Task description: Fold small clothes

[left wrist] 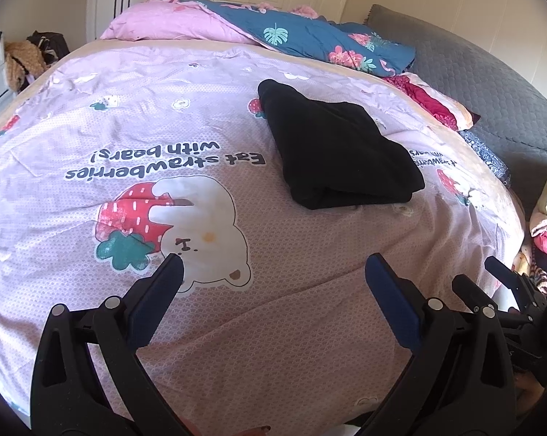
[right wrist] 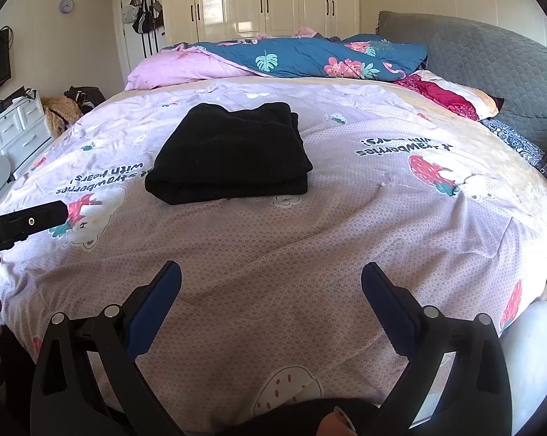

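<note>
Pink bear-and-strawberry bedspread (right wrist: 273, 247) covers bed. Crumpled blue floral quilt (right wrist: 309, 54) at far end, grey quilted headboard (right wrist: 491, 69) right, white wardrobe (right wrist: 262, 0) behind. Heap of mixed clothes (left wrist: 546, 225) off bed's right edge, container not discernible.

Folded black garment (right wrist: 229, 152) lies flat mid-bed, nothing on it, thick fold edge facing cameras, long axis possibly running away toward quilt.

Left gripper (left wrist: 273, 272) and right gripper (right wrist: 271, 272) both spread wide, empty, over bare bedspread, well short of garment.
</note>
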A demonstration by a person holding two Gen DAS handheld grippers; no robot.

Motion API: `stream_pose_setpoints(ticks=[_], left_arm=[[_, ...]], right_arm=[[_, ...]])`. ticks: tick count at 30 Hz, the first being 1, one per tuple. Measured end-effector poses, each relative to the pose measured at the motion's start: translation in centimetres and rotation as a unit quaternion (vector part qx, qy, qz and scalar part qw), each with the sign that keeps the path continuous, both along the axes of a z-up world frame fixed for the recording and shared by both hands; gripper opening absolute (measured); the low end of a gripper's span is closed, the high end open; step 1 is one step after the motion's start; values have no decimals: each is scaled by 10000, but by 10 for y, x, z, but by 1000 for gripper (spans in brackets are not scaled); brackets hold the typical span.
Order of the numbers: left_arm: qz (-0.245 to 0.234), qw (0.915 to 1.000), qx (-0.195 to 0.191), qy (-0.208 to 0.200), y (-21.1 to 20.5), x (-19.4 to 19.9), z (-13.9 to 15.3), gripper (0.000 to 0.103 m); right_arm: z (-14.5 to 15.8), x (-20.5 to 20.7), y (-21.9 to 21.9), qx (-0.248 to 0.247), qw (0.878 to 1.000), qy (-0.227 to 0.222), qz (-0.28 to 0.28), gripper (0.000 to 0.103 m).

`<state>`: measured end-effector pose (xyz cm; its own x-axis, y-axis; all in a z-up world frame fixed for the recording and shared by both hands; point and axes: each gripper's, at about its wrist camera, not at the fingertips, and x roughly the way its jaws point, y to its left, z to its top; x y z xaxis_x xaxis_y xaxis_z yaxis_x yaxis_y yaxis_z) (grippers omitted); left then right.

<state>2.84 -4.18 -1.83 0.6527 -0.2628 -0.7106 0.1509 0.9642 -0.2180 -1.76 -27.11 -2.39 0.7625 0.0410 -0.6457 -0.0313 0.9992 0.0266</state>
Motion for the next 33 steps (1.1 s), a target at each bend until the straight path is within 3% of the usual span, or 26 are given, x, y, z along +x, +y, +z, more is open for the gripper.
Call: stream_pose_setpoints(ticks=[33], left_arm=[[46, 9999, 164, -20, -1, -4, 1, 94]], right_arm=[[0, -1, -5, -4, 10000, 26, -94, 99]])
